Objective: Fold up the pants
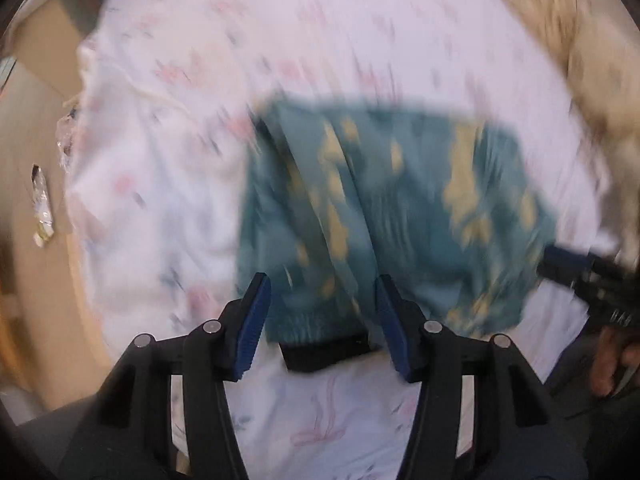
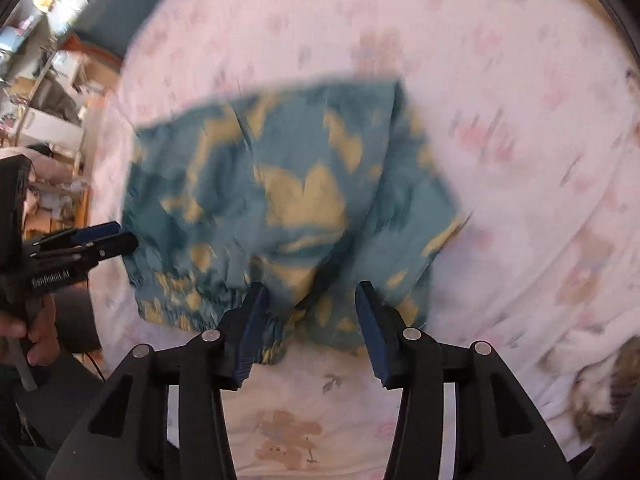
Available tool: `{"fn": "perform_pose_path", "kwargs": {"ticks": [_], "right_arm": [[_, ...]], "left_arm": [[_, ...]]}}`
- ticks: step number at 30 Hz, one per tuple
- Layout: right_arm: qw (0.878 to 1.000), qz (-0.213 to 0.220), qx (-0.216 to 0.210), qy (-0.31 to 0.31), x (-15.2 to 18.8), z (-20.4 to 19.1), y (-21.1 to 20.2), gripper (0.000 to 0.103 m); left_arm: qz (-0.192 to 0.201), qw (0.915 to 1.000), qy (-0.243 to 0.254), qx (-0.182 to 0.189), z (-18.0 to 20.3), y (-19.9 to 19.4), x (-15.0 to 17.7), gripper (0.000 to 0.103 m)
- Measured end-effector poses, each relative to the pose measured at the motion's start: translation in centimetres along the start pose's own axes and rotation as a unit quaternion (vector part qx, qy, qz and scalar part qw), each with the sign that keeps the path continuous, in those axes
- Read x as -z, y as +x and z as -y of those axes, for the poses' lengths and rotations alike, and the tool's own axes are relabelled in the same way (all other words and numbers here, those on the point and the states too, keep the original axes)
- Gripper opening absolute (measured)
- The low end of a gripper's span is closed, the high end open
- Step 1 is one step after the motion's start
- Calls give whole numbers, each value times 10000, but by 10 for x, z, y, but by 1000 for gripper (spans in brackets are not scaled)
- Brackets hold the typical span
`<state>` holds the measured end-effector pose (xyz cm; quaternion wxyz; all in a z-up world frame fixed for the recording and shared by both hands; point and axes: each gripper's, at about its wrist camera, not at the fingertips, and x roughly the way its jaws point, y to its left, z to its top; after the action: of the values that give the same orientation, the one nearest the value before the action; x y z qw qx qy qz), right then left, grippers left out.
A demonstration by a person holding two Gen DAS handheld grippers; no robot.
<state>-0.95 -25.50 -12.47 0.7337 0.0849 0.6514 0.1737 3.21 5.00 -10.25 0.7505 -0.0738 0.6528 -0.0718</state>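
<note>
Teal pants point(image 1: 384, 208) with a yellow print lie folded in a compact rectangle on a white flowered bedsheet point(image 1: 280, 48). They also show in the right wrist view point(image 2: 280, 200). My left gripper point(image 1: 324, 304) is open and empty, its blue pads either side of the pants' near edge with a black band point(image 1: 324, 352). My right gripper point(image 2: 310, 312) is open and empty over the elastic waistband edge point(image 2: 180, 304). Each gripper shows in the other's view: the right one point(image 1: 560, 264), the left one point(image 2: 104, 240). Both views are motion-blurred.
A beige blanket point(image 1: 560, 40) lies at the far right of the bed. A wooden bed edge and floor point(image 1: 36, 200) with a foil wrapper point(image 1: 42, 208) are on the left. Shelves and clutter point(image 2: 48, 92) stand beyond the bed. A furry throw point(image 2: 600, 392) lies at the near right.
</note>
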Motion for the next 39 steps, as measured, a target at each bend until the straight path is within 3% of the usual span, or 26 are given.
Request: {"fn": "perform_pose_path", "kwargs": {"ticks": [2,4,8,11,13,16,18,19,22,25,30,32,34,39], "right_arm": [[9997,169,-112,155,-8,8,-11,59],[9983,345,-203,435,-22,21,-17,59],[9932,644,-407,875,-54,47,-20,59],[9929,679,-494,847,-76,60,-14,58],[9927,710,-482,849,-80,66,-8,57],[9907,689,-643,983,-90,74,3,49],[9899,608,-809,997,-93,73,14,46],[9914,566,-744,913,-95,70,18,42],[9961,461,-526,544,-100,58,32,1],[9976,560,-331,240,-99,48,29,0],[9940,1047,-93,297,-104,55,5,0],[9953,925,138,242,-104,55,12,0],[9941,977,411,220,-103,56,15,0],[9939,926,472,365,-101,62,1,8]], "left_arm": [[448,9980,-442,-87,-20,-13,-14,50],[614,9950,-789,-86,-35,-15,-25,50],[489,9904,-1233,378,-46,1,-46,48],[433,9928,-1079,299,-30,16,-53,48],[413,9947,-930,118,-24,26,-62,42],[424,9938,-1014,169,-24,30,-71,33],[406,9948,-929,105,-21,33,-73,15],[379,9959,-821,24,-18,35,-74,5],[335,9975,-615,-66,-16,34,-74,1],[482,9969,-612,-70,-22,25,-72,1],[598,9924,-1075,-76,-47,22,-72,1],[691,9866,-1392,-498,-60,21,-72,1],[875,9798,-1731,-493,-76,13,-71,1],[1121,9840,-1364,-249,-62,-3,-68,1]]}}
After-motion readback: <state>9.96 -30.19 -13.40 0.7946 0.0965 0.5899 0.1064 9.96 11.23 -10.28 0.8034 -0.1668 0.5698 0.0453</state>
